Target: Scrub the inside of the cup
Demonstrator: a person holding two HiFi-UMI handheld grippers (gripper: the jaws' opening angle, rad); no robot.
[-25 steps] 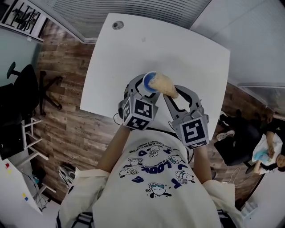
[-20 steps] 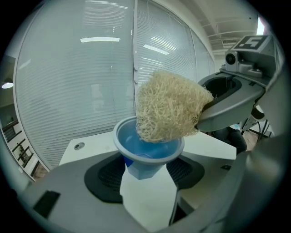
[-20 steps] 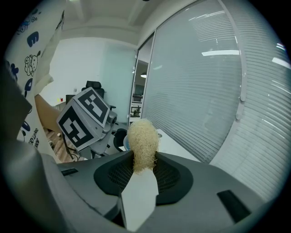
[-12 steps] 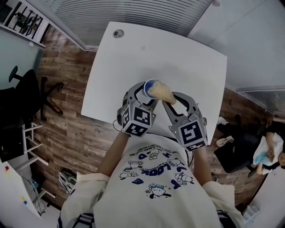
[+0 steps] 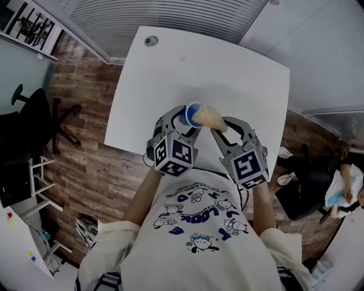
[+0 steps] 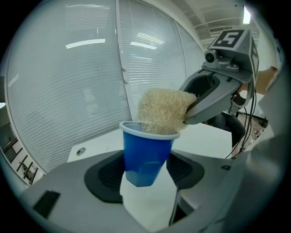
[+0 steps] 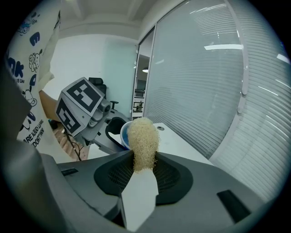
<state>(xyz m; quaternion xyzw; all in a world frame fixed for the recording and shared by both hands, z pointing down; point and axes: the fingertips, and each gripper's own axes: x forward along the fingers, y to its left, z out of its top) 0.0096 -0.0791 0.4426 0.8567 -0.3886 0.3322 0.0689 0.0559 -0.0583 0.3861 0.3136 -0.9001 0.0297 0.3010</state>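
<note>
A blue plastic cup [image 6: 144,152] is pinched between the jaws of my left gripper [image 6: 146,175], lifted off the white table [image 5: 227,74]. In the head view the cup [image 5: 189,115] shows its open mouth, with the left gripper [image 5: 181,126] round it. My right gripper [image 7: 143,169] is shut on a tan loofah scrubber [image 7: 142,142]. The loofah's far end [image 6: 163,111] pokes into the mouth of the cup. From above the loofah [image 5: 211,117] runs from the right gripper [image 5: 219,128] leftward into the cup.
The white table has a round cable hole [image 5: 151,41] at its far left corner. Window blinds [image 5: 170,14] run beyond the table. A black office chair [image 5: 28,111] stands on the wood floor at left. A seated person [image 5: 341,193] is at the right edge.
Both grippers, the cup and the loofah have drifted slightly toward the table's near edge. The grips are unchanged.
</note>
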